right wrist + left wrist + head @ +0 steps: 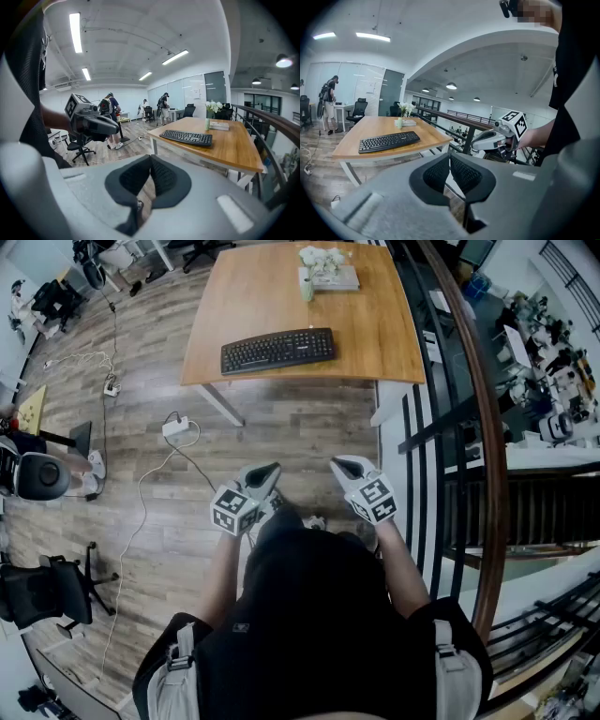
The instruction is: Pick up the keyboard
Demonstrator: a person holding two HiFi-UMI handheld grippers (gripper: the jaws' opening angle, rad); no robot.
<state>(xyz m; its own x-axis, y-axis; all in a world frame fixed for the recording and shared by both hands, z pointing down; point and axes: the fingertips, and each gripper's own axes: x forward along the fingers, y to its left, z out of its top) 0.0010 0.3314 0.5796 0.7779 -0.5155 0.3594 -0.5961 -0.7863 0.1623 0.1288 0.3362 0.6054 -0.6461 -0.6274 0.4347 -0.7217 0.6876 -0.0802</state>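
Both claws sit nearest, held out front over the wood floor (187, 456): left claw (267, 472) and right claw (344, 465), each pinched fully shut w/ nothing between the pads. Keyboard (277, 351) lies flat near the front edge of the bench (375, 343), well ahead of both claws, untouched. Step in hand, by my read: the approach; pickup not begun. Next move prob. needs closing in on the bench, opening the claws, then taking the keyboard by its ends. It's long and thin, so a one-sided grip may tip it. Only container: small vase (306, 287) at the bench's far side w/ white flowers (319, 257) in it.
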